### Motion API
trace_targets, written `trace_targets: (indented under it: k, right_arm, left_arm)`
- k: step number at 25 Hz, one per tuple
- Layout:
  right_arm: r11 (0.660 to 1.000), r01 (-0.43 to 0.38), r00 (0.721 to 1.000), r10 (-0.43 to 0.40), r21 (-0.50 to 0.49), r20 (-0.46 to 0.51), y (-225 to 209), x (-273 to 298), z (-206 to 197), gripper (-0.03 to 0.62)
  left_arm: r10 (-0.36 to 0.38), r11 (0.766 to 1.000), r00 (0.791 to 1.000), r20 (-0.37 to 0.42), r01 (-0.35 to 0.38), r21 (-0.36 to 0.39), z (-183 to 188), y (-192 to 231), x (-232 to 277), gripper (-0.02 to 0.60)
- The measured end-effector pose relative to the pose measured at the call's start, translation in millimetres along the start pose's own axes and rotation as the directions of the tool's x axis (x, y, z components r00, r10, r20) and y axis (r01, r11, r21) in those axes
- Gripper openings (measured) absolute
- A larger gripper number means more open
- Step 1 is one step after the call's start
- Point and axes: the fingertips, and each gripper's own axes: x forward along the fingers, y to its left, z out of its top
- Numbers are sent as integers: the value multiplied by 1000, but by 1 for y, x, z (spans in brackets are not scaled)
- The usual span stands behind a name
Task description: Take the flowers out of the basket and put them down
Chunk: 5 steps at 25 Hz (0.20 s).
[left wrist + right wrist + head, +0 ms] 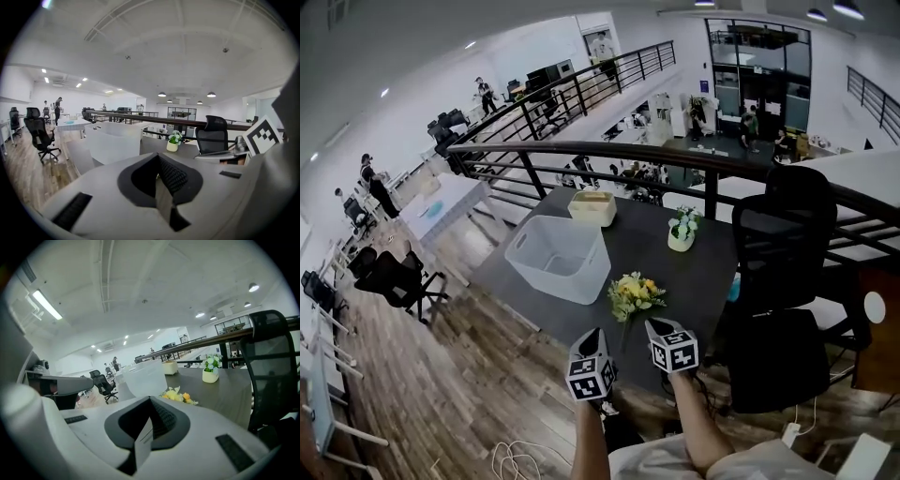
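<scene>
Jaws of left gripper point(594, 337) and right gripper point(657, 328) pressed together; flowers point(636, 293) lie just beyond.

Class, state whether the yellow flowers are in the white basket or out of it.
Out: the yellow flowers lie on the dark table beside the white basket, which looks empty.
</scene>
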Motion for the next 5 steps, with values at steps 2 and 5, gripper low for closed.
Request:
trace_targets:
  k: [2, 5]
  right_arm:
    - [1000, 15, 1000, -15, 7, -5, -5, 5, 1, -8]
    - [999, 36, 999, -36, 27, -17, -10, 14, -2, -8]
  left_arm:
    - [-4, 1000, 1000, 7, 4, -6, 3, 3, 3, 25]
    - [-1, 1000, 1000, 8, 1, -13, 6, 12, 7, 25]
